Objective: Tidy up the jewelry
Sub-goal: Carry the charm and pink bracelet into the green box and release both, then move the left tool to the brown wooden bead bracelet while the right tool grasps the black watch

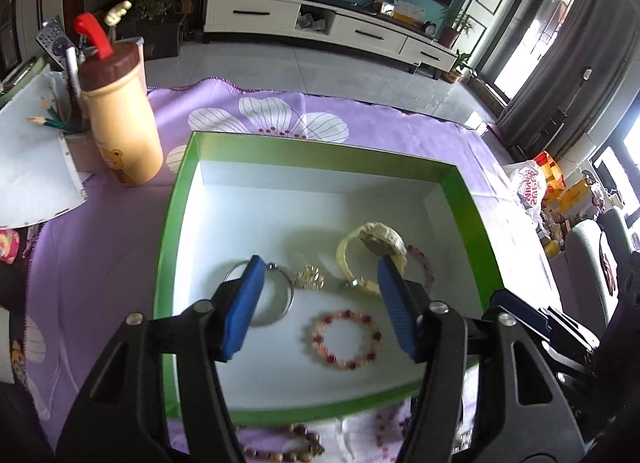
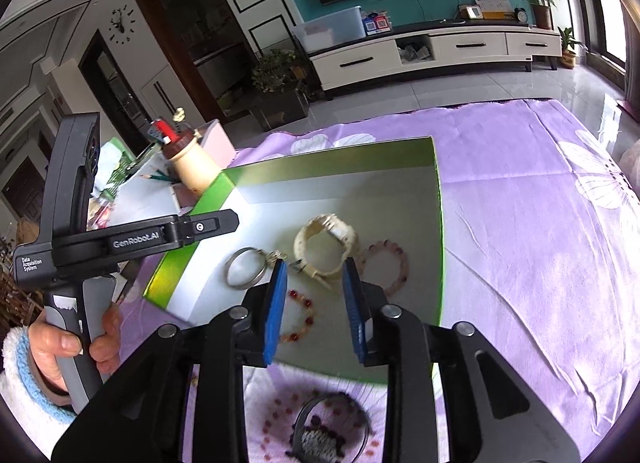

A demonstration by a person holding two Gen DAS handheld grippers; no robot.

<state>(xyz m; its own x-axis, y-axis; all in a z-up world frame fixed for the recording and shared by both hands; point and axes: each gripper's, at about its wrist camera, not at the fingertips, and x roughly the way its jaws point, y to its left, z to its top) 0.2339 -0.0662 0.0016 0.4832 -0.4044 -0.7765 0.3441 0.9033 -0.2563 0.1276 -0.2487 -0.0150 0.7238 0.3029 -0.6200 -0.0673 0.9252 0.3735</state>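
The left gripper and right gripper both hang wide apart and empty above the green-rimmed box. Beneath them lie a round red-beaded bracelet, a cream plastic watch and a smooth silver bangle.

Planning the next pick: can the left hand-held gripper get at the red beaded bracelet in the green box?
Probably yes. The left hand-held gripper is open above the green box, and the red beaded bracelet lies flat by itself, apart from the silver ring, with nothing over it.
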